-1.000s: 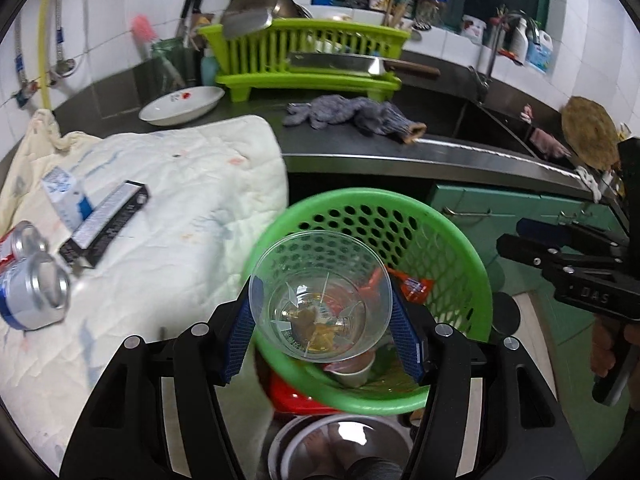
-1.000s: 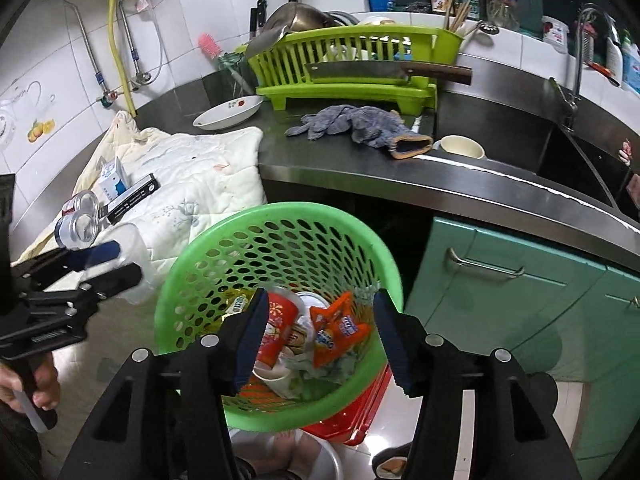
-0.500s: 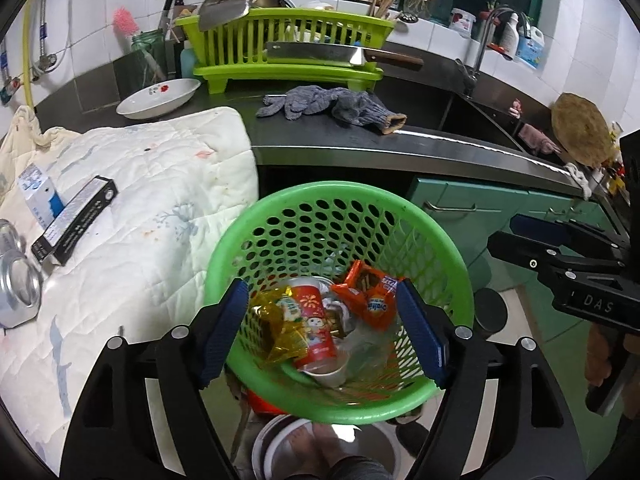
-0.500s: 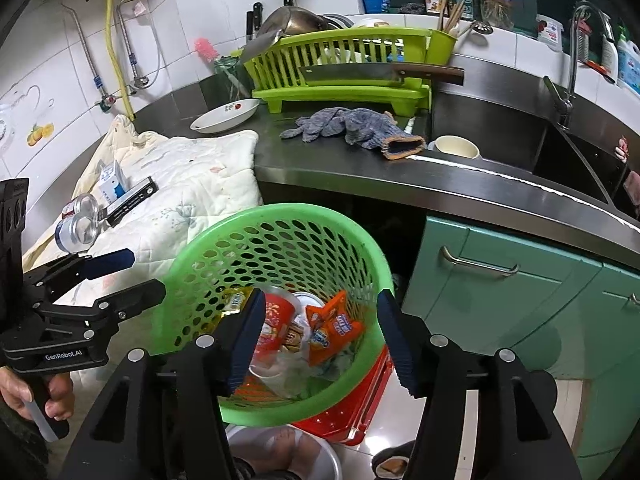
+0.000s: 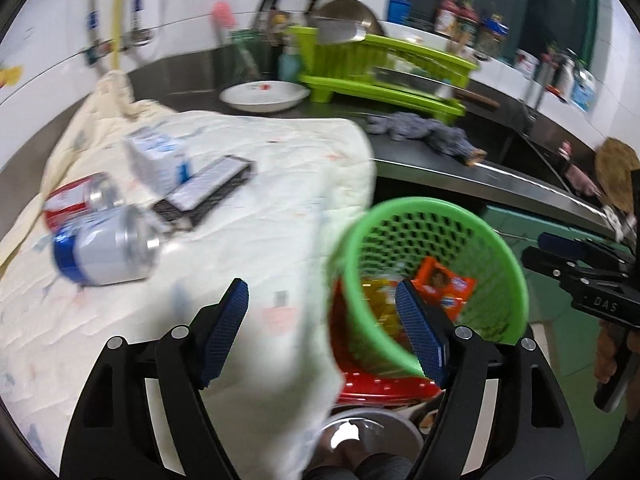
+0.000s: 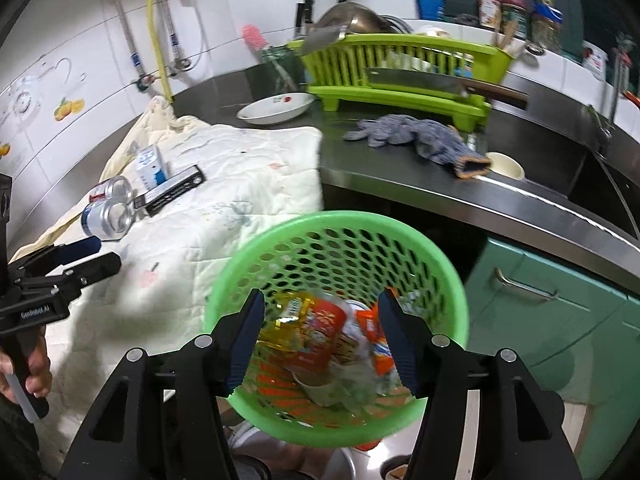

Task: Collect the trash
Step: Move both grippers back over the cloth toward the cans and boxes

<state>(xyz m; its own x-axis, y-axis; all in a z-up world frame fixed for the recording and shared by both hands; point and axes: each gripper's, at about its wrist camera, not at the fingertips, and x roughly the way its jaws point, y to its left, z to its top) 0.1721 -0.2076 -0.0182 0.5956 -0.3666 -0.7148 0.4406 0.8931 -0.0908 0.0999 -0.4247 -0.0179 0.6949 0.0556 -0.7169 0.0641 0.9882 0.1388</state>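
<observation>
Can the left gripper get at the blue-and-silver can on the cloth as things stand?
Probably yes. The left gripper is open and empty, and the blue-and-silver can lies on its side on the cloth with nothing between. The red can and black box crowd only its far side.

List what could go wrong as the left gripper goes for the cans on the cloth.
1. The two cans lie on their sides, touching; nudging one may roll either off the cloth.
2. The cloth hangs over the counter edge beside the basket; the open left gripper could snag and drag it.
3. The long black box lies right beside the cans and could get pushed.
</observation>
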